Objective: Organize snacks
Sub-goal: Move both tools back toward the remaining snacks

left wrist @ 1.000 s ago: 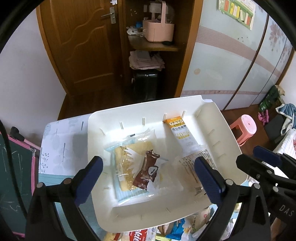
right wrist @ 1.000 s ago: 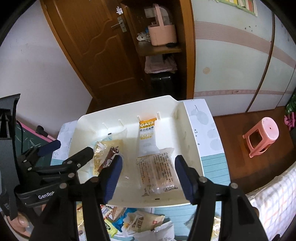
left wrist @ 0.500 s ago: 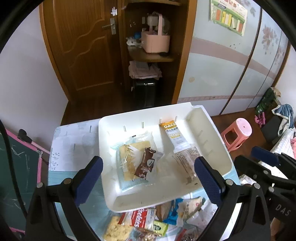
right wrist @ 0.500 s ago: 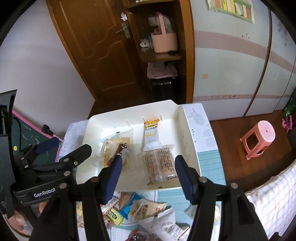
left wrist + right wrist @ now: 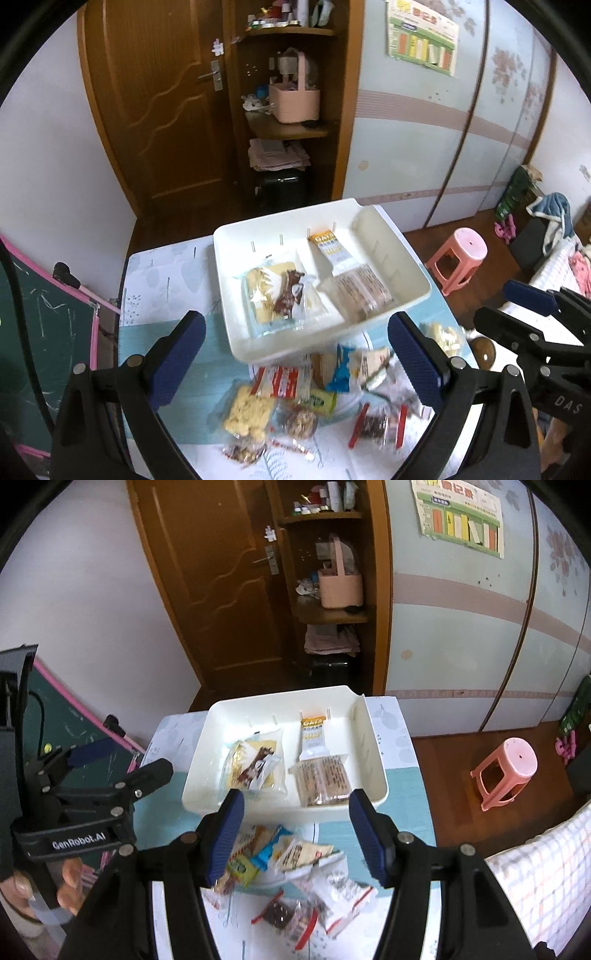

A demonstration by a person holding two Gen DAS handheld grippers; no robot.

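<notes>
A white tray stands at the far end of the small table. In it lie a yellow cake packet with a brown chocolate bar on top, an orange oat bar and a clear packet of brown biscuits. A pile of loose snack packets lies on the table in front of the tray. My left gripper and right gripper are both open and empty, raised above the pile.
A green chalkboard with pink frame stands left of the table. A pink stool is on the floor at right. A bed edge lies at the right. A door and shelf stand behind.
Both grippers have pulled back and up from the tray. The pile of loose snack packets in front of the tray has come into view. Both grippers stay open.
</notes>
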